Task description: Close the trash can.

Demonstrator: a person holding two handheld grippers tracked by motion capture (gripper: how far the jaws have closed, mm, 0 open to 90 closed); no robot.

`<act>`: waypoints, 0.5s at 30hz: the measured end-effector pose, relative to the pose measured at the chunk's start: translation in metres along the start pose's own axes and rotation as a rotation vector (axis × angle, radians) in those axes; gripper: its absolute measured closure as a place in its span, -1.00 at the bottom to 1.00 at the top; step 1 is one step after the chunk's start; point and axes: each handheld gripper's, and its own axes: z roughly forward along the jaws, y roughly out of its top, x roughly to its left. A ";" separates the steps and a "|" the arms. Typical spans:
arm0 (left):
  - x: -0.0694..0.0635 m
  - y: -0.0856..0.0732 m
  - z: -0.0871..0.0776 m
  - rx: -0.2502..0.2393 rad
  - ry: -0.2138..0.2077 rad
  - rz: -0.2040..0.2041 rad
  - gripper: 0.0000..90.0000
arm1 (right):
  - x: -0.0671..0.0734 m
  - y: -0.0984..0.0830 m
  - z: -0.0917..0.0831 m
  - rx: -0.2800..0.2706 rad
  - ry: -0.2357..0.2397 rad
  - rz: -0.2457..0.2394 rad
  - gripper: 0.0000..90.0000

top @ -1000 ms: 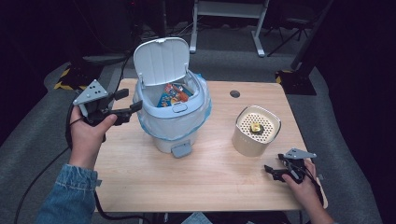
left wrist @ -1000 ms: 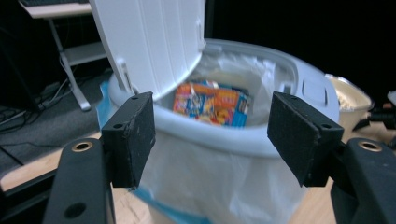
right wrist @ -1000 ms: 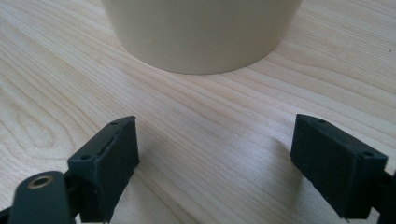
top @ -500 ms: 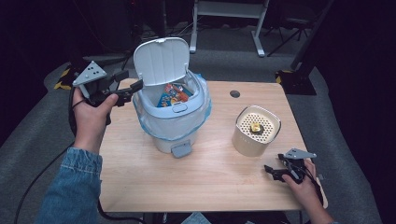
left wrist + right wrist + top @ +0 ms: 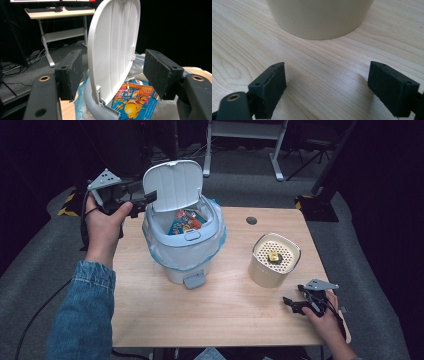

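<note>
Item: pedal bin (image 5: 184, 251), mid-table, lid (image 5: 173, 185) upright, snack packet (image 5: 184, 221) already inside. Left gripper (image 5: 141, 198): released, jaws straddling the lid edge without touching it. Right gripper (image 5: 294, 303): released, empty, resting near perforated cream canister (image 5: 274, 260). Judged outstanding: closing the lid.

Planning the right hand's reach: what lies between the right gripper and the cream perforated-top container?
Bare wooden tabletop separates the open right gripper from the cream perforated-top container, in the right gripper view.
</note>
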 end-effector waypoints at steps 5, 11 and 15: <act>0.000 0.002 0.004 -0.006 -0.033 -0.003 -0.27 | 0.000 0.000 0.000 0.000 0.000 0.000 -0.66; -0.002 0.002 0.000 0.006 -0.056 -0.003 -0.28 | 0.000 0.000 0.000 0.000 0.000 0.000 -0.66; -0.012 0.003 -0.005 0.033 -0.078 0.024 -0.29 | 0.000 0.000 0.000 0.000 0.000 0.001 -0.66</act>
